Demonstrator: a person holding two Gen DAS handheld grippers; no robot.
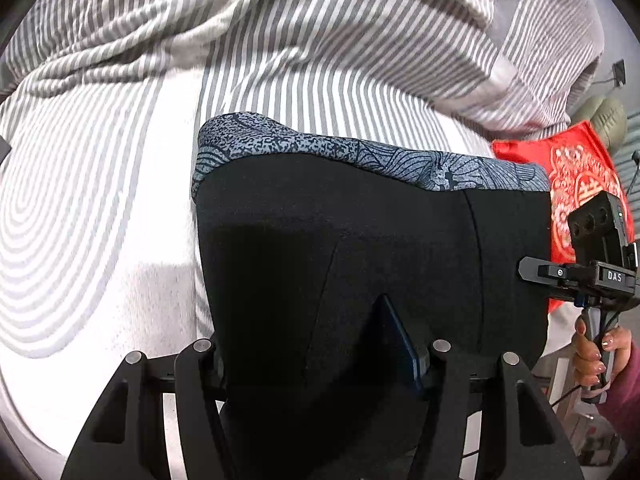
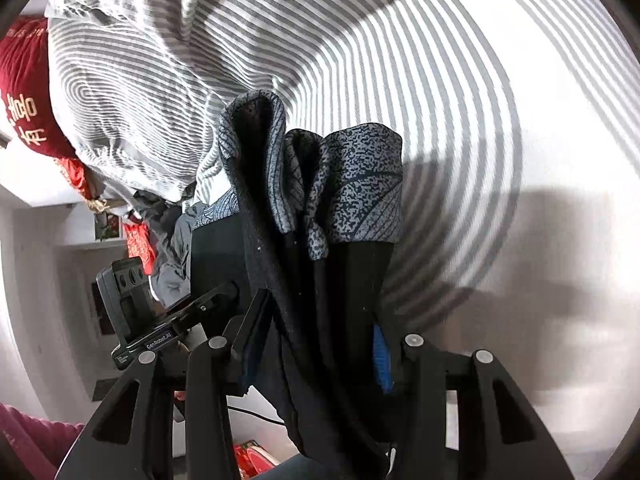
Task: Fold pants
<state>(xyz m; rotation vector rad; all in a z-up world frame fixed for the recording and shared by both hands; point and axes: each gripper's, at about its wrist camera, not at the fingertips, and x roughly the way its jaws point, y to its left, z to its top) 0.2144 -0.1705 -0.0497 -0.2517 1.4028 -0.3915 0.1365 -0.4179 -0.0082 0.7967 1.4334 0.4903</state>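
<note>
Black pants [image 1: 360, 240] with a grey-blue patterned band [image 1: 360, 148] along their far edge hang lifted over the striped bed sheet [image 1: 100, 220]. My left gripper [image 1: 304, 332] is shut on the black cloth, which hides most of the gap between its fingers. At the pants' right edge the right gripper [image 1: 528, 270] holds on, a hand [image 1: 596, 352] round its handle. In the right wrist view the pants [image 2: 304, 280] hang bunched in folds, patterned band [image 2: 360, 184] at the far end, and my right gripper [image 2: 320, 320] is shut on them. The left gripper [image 2: 216, 300] grips the pants' left edge.
A rumpled grey-and-white striped duvet [image 1: 320, 20] lies heaped at the far side of the bed [image 2: 120, 80]. A red embroidered cushion [image 1: 580, 184] sits past the pants on the right. More dark clothes [image 2: 172, 240] lie by the bed's edge.
</note>
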